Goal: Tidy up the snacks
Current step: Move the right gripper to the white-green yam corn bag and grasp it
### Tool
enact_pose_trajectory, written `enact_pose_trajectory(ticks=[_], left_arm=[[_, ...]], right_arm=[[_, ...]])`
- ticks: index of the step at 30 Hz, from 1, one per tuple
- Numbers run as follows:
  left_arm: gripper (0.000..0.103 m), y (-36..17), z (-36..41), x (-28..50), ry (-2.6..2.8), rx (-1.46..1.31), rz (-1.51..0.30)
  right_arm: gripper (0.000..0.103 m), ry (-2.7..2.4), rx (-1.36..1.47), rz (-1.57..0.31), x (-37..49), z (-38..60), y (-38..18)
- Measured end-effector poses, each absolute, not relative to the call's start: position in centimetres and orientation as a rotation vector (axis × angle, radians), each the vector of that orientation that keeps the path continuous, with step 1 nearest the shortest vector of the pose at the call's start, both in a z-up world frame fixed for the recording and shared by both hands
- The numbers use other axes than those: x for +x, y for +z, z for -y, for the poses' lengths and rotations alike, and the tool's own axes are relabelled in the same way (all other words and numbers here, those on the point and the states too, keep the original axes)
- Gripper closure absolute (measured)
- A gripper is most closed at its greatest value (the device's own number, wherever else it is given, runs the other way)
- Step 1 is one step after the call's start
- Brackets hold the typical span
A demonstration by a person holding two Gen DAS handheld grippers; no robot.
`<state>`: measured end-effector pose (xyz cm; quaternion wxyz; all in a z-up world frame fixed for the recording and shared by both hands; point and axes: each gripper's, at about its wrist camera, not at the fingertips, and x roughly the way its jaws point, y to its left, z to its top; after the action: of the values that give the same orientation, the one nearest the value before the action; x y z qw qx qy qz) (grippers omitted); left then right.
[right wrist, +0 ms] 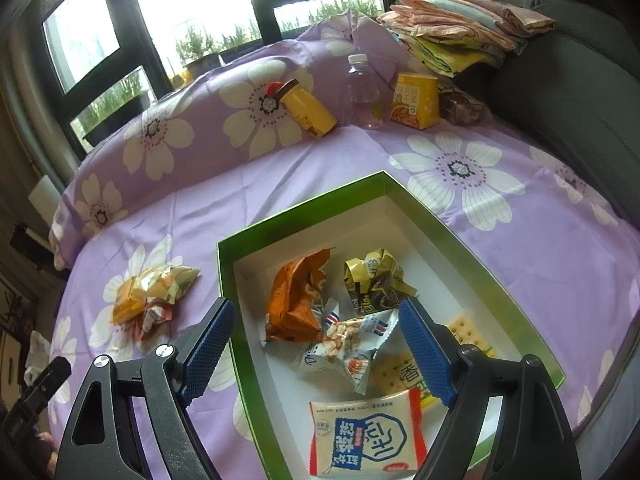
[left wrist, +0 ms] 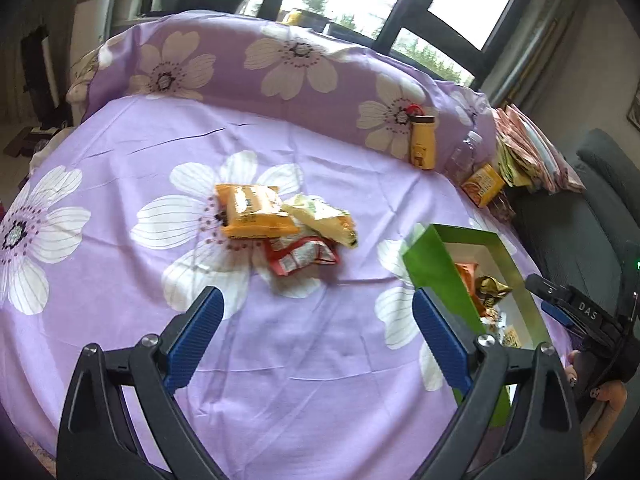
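Observation:
A green box with a white inside lies on the purple flowered bedsheet. It holds an orange bag, a gold and black packet, a peanut packet, a white and blue packet and crackers. My right gripper hangs open over the box, its pads touching nothing. Left of the box lies a small pile: an orange packet, a pale yellow packet and a red packet. My left gripper is open and empty, short of that pile.
Against the pillow at the back lean a yellow flask, a water bottle and a yellow carton. Folded cloths are stacked at the back right beside a dark armchair. Windows run behind the bed.

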<state>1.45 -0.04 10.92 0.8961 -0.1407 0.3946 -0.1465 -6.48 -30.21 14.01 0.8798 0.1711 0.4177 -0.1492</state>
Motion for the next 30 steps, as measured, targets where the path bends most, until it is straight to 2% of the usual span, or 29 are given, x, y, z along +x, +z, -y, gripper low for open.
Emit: enact_pose_trajectory(ticks=[12, 19, 24, 28, 30], left_arm=[[0.007, 10.3, -8.0, 2.2, -0.133, -0.421, -0.812], [0.007, 9.4, -9.5, 3.2, -0.112, -0.458, -0.859], [0.007, 8.4, -10.1, 4.2, -0.088, -0.454, -0.898], [0.007, 8.0, -11.0, 4.6, -0.057, -0.468, -0.905], [0.007, 8.0, -11.4, 4.8, -0.033, -0.460, -0.906]], right_arm=[[0.019, -0.335, 0.299, -0.841, -5.2, 27.5, 13.5], [0.019, -0.115, 0.368, -0.878, -3.9, 23.7, 13.1], [0.018, 0.064, 0.532, -0.972, 0.0, 20.1, 12.1], [0.017, 0.002, 0.478, -0.984, 4.3, 16.7, 11.5], [0.017, -0.045, 0.553, -1.045, 6.7, 16.3, 9.8]])
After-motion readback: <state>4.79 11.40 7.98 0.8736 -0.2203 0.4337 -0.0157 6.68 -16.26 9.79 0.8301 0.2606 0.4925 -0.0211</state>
